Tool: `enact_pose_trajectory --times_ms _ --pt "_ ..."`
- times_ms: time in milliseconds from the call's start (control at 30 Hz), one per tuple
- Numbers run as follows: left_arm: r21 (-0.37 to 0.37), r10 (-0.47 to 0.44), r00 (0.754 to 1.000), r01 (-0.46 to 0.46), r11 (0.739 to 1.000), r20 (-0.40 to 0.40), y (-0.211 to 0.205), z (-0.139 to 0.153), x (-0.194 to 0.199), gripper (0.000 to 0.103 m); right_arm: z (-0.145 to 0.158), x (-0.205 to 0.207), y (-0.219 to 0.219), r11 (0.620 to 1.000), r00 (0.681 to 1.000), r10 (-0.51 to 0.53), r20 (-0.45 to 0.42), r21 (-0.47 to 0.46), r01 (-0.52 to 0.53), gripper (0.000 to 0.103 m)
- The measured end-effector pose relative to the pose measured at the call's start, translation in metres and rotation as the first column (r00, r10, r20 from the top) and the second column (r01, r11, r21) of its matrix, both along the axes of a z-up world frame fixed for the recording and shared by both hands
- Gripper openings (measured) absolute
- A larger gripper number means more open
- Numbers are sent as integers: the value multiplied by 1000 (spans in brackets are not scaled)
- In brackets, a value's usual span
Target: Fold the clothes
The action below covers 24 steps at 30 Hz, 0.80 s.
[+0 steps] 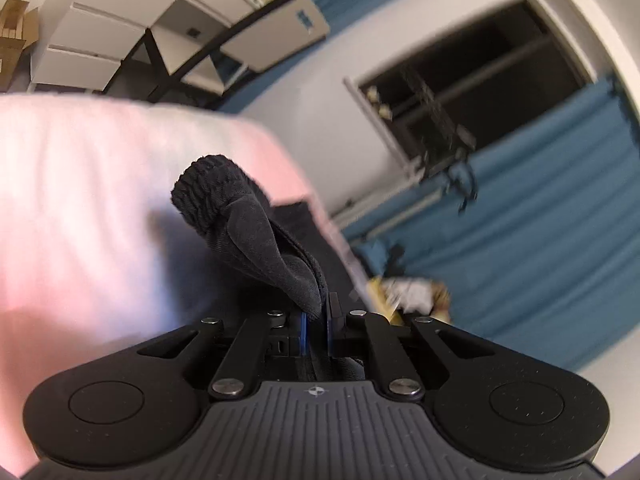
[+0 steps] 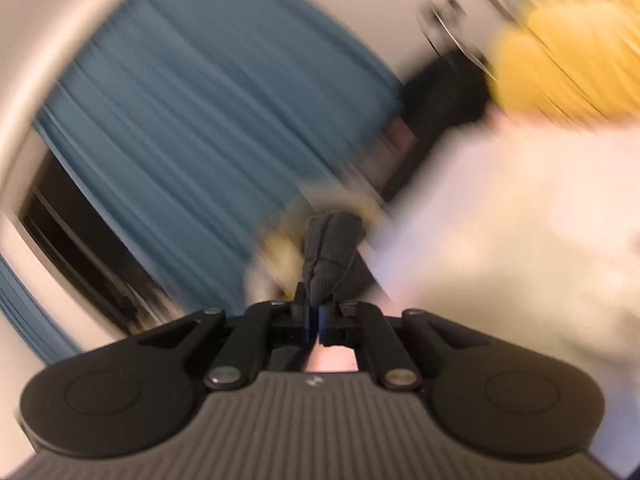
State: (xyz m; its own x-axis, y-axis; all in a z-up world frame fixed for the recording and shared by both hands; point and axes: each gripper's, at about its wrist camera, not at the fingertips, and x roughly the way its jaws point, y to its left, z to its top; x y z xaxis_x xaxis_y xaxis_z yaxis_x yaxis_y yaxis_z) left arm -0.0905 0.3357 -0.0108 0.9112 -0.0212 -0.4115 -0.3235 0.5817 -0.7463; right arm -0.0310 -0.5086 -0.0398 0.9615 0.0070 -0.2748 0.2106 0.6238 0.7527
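While both the left gripper (image 1: 316,312) and right gripper (image 2: 314,314) pinch its ribbed edge at twelve o'clock, the dark garment (image 1: 240,224) looks soft, light and limp.

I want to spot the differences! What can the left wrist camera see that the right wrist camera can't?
Only the left view shows white drawers, a cardboard box and a black rack by the window. Only the right view shows a blurry yellow thing. Both show a gripper pinching dark cloth, a pale sheet and blue curtains.
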Motion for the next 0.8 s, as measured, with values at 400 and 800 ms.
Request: enact_pose_trajectory --times_ms 400,800 --pt "106 -12 982 32 994 -189 -2 -28 -13 23 -104 -41 -1 999 927 34 -374 12 -32 30" --pt "492 -50 996 79 867 -73 -86 64 -29 88 -18 -10 3 918 947 -192 -259 -389 80 65"
